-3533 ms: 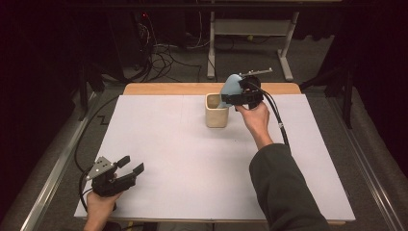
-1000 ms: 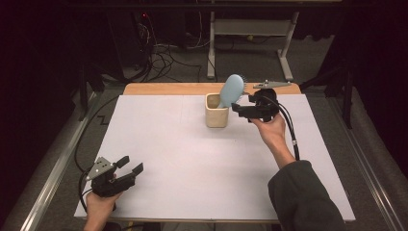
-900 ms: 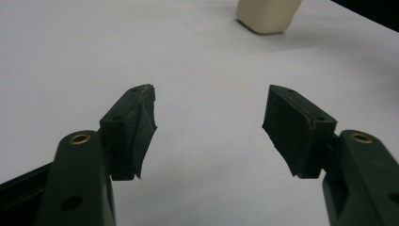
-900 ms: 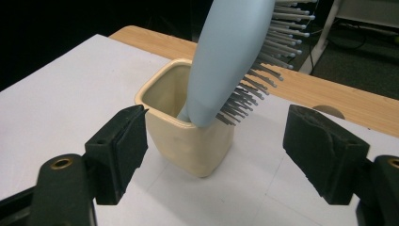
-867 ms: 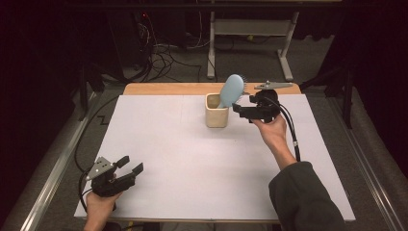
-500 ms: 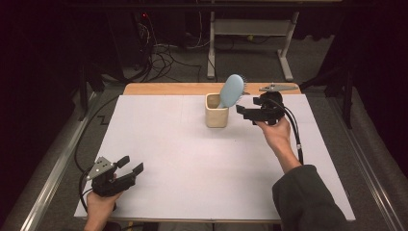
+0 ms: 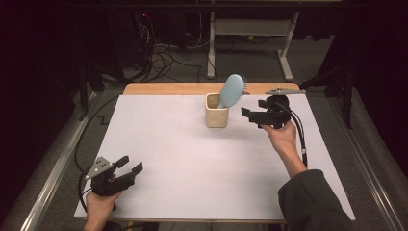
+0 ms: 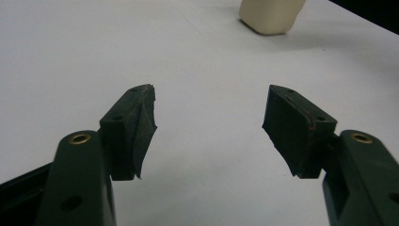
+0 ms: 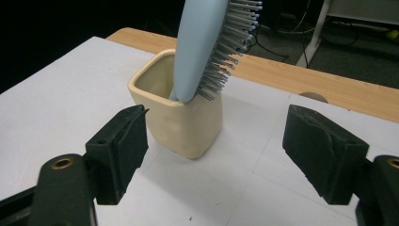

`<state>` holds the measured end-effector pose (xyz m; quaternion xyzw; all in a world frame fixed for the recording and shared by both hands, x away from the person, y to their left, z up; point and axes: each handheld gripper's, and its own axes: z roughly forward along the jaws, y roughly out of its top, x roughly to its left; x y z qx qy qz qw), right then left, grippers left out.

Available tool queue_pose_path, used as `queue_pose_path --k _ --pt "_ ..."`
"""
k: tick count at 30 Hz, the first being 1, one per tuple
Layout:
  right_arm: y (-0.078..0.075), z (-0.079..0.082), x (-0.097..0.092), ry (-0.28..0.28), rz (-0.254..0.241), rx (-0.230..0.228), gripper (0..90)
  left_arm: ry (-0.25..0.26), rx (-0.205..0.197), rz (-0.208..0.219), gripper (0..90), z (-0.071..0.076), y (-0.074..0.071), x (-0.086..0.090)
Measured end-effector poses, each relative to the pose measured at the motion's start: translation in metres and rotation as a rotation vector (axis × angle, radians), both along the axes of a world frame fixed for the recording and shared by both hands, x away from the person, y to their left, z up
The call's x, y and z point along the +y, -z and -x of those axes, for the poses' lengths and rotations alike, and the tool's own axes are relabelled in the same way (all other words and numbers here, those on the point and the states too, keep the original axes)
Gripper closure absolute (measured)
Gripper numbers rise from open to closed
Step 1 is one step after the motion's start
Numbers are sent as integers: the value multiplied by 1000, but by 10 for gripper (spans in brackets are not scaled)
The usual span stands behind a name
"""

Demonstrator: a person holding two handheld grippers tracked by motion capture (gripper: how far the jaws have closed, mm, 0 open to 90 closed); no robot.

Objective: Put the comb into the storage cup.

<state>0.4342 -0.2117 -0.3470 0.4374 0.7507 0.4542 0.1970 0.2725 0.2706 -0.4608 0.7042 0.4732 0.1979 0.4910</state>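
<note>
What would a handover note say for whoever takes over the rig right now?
Left gripper: open, holding nothing, low at the near left of the table.
Right gripper: open, holding nothing, just right of the cup, jaws pointing at it.
Brush: handle down in the cup, head leaning out over the rim, bristles facing right.
Done: brush is in the cup and released.
Left: probably only drawing the right hand away.

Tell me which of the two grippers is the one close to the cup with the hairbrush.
The right gripper, held open just beside the cream cup with the blue hairbrush standing in it. The left gripper rests far off at the table's near corner.
</note>
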Motion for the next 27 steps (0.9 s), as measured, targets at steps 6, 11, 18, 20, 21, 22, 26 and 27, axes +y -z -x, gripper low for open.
queue_pose_path --k 6,11,18,20,21,22,26,27 --pt "-1 8 -10 5 -16 -12 234 -6 -2 -10 348 1 0 -1" --pt "0 11 -20 18 -22 -13 234 -6 5 -13 349 0 0 -1" --pt "0 14 -28 29 -26 -10 234 -9 4 -12 349 1 1 -1" --pt "0 14 -28 29 -25 -9 234 -8 5 -11 349 0 1 0" --pt "0 14 -29 28 -26 -9 234 -9 6 -11 349 0 1 0" --pt "0 14 -29 27 -27 -9 234 -9 6 -11 348 0 1 -1" --pt "0 16 -29 25 -28 -8 234 -6 6 -12 349 0 1 -1" --pt "0 17 -30 23 -27 -13 234 -6 5 -10 348 0 1 -1"
